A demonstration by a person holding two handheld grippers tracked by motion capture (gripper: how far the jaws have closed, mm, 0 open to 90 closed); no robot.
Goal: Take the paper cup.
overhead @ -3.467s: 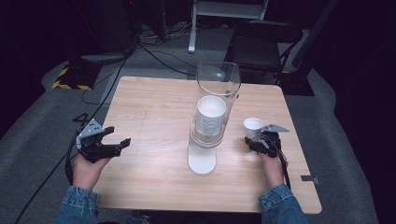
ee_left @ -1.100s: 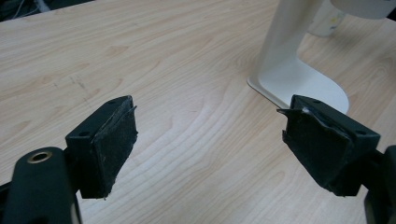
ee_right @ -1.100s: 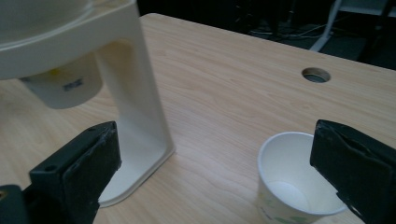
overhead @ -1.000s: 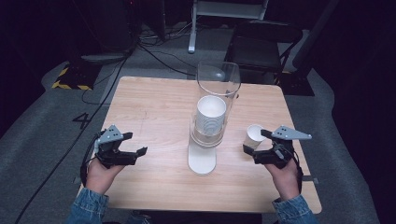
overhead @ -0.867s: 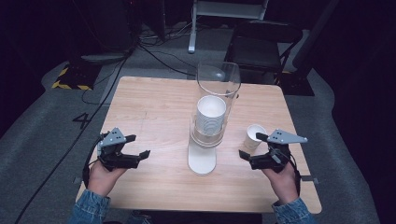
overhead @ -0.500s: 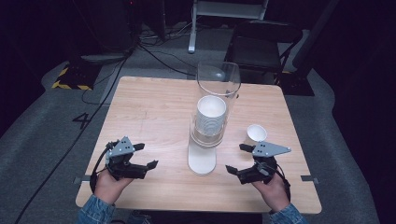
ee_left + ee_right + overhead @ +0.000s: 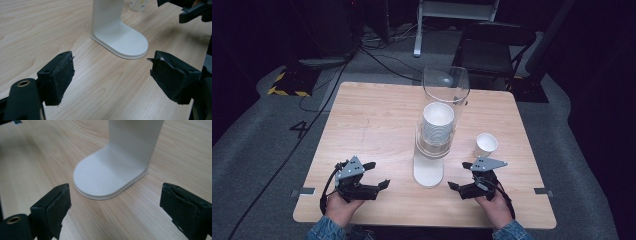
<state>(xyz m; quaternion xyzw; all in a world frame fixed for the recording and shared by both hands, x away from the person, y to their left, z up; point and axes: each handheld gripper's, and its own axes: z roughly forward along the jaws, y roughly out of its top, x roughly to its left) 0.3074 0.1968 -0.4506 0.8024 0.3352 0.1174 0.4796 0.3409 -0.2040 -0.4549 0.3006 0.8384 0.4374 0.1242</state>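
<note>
Light wood-grain rectangular table [image 7: 377,125] under me, dark grey carpet round it. Centre of table, approx 12 o'clock from where I sit: tall white plastic cup dispenser [image 7: 430,167] w/ a rounded flat foot, clear plastic tube [image 7: 445,87] on top, stack of white paper cups [image 7: 438,122] inside it. The foot points back toward me, at 6 o'clock of the stand.

Single small white paper cup [image 7: 485,145] stands upright on the table at approx 3 o'clock of the dispenser, apart from it, just beyond my right claw at its 12 o'clock.

My left black two-jaw gripper [image 7: 377,175] sits low near the table's near edge, approx 8 o'clock of the dispenser, aimed to 3 o'clock. Jaws spread wide, nothing between them; in left gripper view the pads [image 7: 62,75] frame bare wood w/ the white foot ahead at 12 o'clock, not touching.

My right black two-jaw gripper [image 7: 459,176] mirrors it at approx 4 o'clock of the dispenser, aimed to 9 o'clock. Jaws also spread wide, empty; in right gripper view the pads [image 7: 58,203] stand either side of the foot's rounded end, near but apart from it.

Grey three-cornered plate atop each claw. Denim cuffs at bottom edge of high view.
</note>
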